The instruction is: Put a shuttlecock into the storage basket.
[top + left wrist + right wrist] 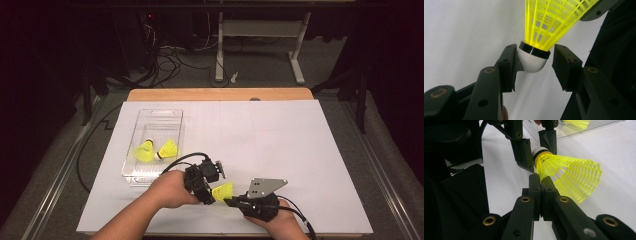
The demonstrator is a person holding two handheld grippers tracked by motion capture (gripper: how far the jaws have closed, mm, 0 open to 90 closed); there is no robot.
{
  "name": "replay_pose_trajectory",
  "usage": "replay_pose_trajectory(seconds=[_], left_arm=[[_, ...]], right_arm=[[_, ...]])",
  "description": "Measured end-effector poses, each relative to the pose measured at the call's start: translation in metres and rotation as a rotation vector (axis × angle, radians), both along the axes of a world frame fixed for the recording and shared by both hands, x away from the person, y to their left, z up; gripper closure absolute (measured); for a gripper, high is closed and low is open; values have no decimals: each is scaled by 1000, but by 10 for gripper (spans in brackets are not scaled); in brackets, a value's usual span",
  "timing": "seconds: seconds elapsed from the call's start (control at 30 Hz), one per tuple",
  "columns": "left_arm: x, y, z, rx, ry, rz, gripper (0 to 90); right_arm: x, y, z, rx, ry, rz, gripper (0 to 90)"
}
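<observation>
The yellow shuttlecock (223, 191) hung above the white table (300, 150) between your two grippers. Your right gripper (541, 180) had its jaws pinched tight on the skirt's mesh. Your left gripper (534, 66) stood half open around the white cork (532, 62), one pad touching it, the other just clear.

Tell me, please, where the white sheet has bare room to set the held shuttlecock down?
The sheet is bare on its whole right half, from the clear bin across to the right edge, and along the far edge. It is crowded near the front middle, where both grippers meet at the shuttlecock.
</observation>
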State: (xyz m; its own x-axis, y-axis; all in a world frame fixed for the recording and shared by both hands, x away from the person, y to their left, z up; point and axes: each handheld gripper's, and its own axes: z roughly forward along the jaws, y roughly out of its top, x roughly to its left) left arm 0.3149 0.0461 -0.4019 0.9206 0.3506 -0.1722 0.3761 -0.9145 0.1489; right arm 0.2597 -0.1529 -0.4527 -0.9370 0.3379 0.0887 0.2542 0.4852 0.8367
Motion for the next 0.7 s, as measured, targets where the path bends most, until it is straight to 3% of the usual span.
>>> replay_pose_trajectory(seconds=[0.2, 0.7], left_arm=[[-2, 0, -1, 4, -29, -1, 618], [0, -2, -2, 8, -20, 17, 623]], right_arm=[[0, 0, 0, 0, -2, -2, 900], [0, 0, 0, -6, -12, -10, 879]])
